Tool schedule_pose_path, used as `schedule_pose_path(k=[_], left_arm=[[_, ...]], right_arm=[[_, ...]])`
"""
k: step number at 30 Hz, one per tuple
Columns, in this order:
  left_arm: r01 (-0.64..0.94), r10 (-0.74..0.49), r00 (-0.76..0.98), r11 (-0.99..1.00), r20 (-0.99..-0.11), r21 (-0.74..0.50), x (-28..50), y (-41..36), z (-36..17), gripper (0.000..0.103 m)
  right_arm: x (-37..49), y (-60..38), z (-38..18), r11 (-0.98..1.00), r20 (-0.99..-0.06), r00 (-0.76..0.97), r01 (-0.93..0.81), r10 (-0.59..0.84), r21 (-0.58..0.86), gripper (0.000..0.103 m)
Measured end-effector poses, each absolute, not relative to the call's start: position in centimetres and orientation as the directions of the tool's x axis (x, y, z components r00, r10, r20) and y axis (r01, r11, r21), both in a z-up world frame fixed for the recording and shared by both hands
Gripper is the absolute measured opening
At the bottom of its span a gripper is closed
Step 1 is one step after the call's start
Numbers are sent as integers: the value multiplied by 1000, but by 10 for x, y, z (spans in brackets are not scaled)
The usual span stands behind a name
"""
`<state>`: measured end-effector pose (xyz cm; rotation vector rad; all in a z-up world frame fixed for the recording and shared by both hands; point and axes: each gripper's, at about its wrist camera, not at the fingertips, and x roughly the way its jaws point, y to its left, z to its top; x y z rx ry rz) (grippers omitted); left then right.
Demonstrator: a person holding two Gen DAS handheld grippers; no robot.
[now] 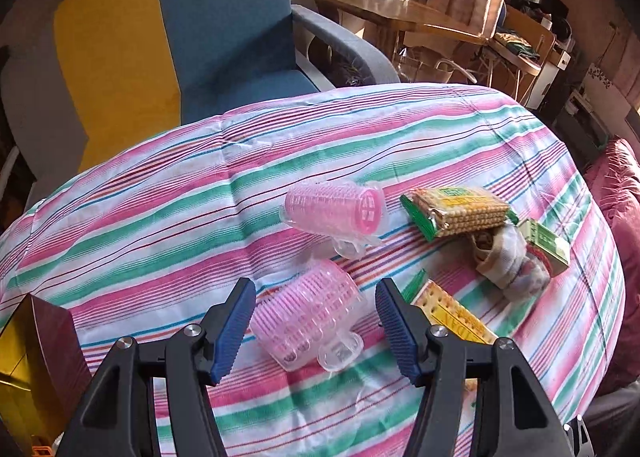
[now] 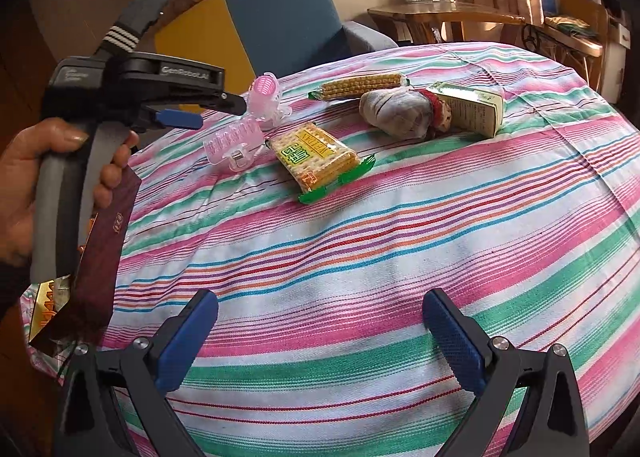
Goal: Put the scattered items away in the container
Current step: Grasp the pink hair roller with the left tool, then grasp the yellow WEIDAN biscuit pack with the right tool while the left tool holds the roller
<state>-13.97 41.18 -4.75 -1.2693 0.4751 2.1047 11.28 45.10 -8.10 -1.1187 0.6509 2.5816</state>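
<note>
My left gripper [image 1: 316, 321] is open and hovers just over a pink hair roller [image 1: 308, 313], which lies between its blue pads [image 1: 236, 325] without touching them. A second pink roller [image 1: 334, 209] lies beyond it. In the right wrist view a hand holds the left gripper [image 2: 218, 113] above the near roller [image 2: 232, 141]. Two cracker packs [image 2: 316, 155] [image 2: 360, 85], a rolled sock [image 2: 396, 109] and a green box [image 2: 472, 105] lie scattered on the striped cloth [image 2: 360, 257]. My right gripper [image 2: 320, 337] stands wide open over bare cloth, holding nothing.
A dark red and gold box [image 2: 104, 257] stands at the table's left edge, also in the left wrist view [image 1: 36, 357]. A blue and yellow armchair [image 1: 224, 37] stands behind the table. A wooden side table [image 1: 392, 17] with cups is further back.
</note>
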Motion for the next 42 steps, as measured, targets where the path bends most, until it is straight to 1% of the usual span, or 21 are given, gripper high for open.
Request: schedule_pose_path(k=[4,8,15,21,23,24,25,30,38,39,40,41,42], left_arm=[[-664,305,-309,-747,-901,-25,-152,420,-66,64],[-659,314,-301,-751,-901,-41,-149,414,-71,64],[-607,336,-277,-788,-900,-107,-126,375,-74,64],[-589,364,-259,-794,-895,-153,-89,337,-73,64],[-585,374,-256,-794,-891,-164,-76,325,-72,64],[-584,379,-254,-794,-890,-171,-71,319,-72,64],[-583,384,-250,-793,-889,-178,-66,314,-72,64],[-576,413,-231,-788,-881,-219,-47,291,-70,64],[-634,437,-242,-747,-866,-200,-21,282,-67,64],[-642,442,-242,-741,-864,-200,-18,281,-67,64],[-649,447,-241,-734,-861,-200,-16,280,-67,64],[-656,452,-240,-727,-859,-200,-13,280,-67,64],[-661,458,-239,-723,-856,-202,-9,278,-67,64]], right_arm=[[111,452,-81,-873,-737,-675,-387,48,297,103],[110,452,-81,-876,-737,-674,-383,48,293,103],[107,450,-81,-885,-747,-663,-378,55,271,103],[97,459,-77,-898,-753,-656,-357,46,256,102],[89,467,-71,-906,-744,-667,-340,43,253,96],[82,470,-69,-913,-744,-667,-332,50,236,90],[75,473,-66,-921,-744,-666,-323,57,218,87],[32,477,-62,-956,-754,-652,-265,78,130,86],[-22,477,-79,-973,-819,-561,-229,118,17,86],[-23,477,-81,-974,-826,-552,-226,113,17,81],[-22,477,-83,-972,-832,-542,-233,118,15,72],[-19,476,-82,-970,-828,-545,-243,131,7,69],[-15,477,-81,-968,-827,-547,-250,129,15,62]])
